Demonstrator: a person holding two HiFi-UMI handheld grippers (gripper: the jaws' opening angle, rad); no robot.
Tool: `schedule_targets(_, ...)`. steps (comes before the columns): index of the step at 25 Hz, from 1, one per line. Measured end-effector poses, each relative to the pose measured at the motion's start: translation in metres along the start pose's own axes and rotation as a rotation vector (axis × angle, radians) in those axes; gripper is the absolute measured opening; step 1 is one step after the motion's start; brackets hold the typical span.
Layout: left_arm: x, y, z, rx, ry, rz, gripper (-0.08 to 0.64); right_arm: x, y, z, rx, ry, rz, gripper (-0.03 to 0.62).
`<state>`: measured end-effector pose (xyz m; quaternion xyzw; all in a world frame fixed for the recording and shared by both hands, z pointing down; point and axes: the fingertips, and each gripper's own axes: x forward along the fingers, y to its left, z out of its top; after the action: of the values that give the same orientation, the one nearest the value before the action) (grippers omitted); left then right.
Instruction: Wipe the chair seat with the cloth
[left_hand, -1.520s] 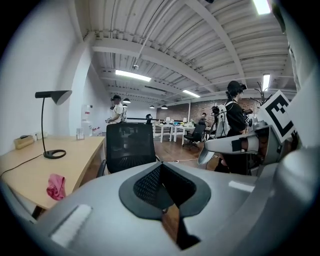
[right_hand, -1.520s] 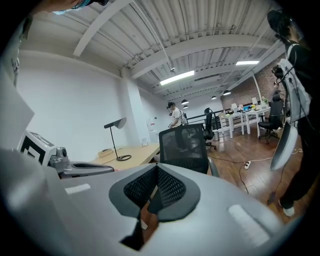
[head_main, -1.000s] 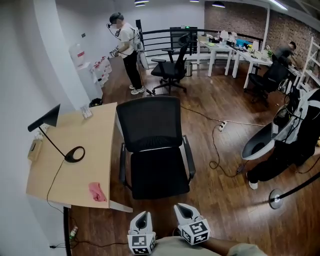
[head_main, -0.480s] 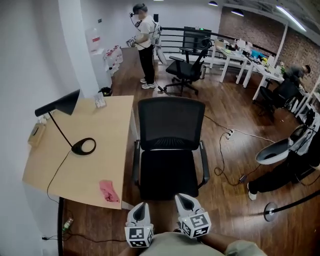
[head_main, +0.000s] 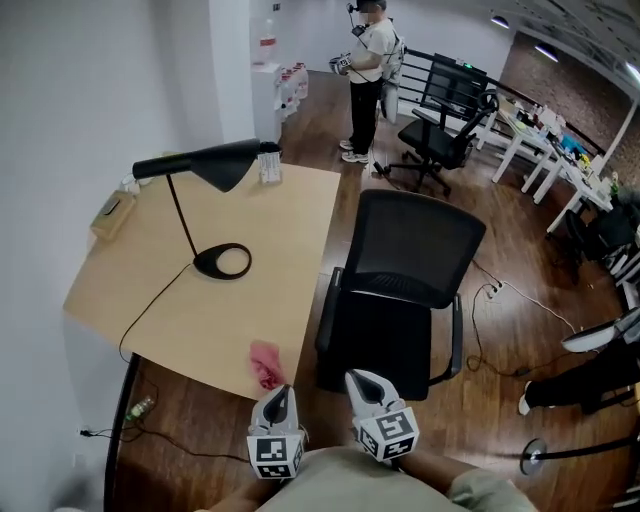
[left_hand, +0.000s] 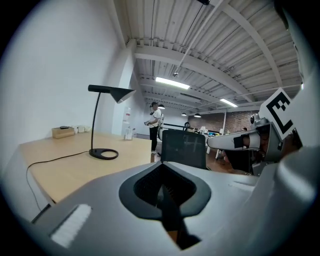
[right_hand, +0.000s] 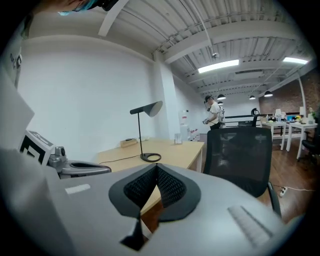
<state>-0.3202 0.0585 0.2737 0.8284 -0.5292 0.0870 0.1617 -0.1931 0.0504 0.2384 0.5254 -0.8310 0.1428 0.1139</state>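
The pink cloth (head_main: 266, 364) sits on the desk's (head_main: 275, 225) near edge, just left of the chair (head_main: 390, 345). The left gripper (head_main: 280, 394) and right gripper (head_main: 359, 380) are pinched together, empty. Bare floor (head_main: 500, 405) lies right.

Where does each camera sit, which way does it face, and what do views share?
Head view: on the person's head, looking steeply down at desk, pink cloth and chair; left claw and right claw at the bottom.
Left gripper view: on the left claw, looking along its shut jaws across the desk to the lamp; right claw at right.
Right gripper view: on the right claw, facing chair back and desk; left claw at left.
Shared: all show lamp, desk, chair; only the head view shows the cloth.
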Motion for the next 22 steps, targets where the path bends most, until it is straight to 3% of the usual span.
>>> schedule_targets(10,-0.040,0.115,-0.014,-0.047,-0.009,0.219,0.005,0.097,0.089,-0.033,-0.104,0.132,0.213,0.074)
schedule_targets(16,-0.051,0.143,-0.034,-0.061,0.036,0.326,0.005,0.139,0.125,-0.078,-0.151,0.249,0.324,0.112)
schedule_targets(22,-0.043,0.153,-0.056,-0.061,0.076,0.366,0.005,0.165,0.134,-0.119,-0.155,0.324,0.330,0.140)
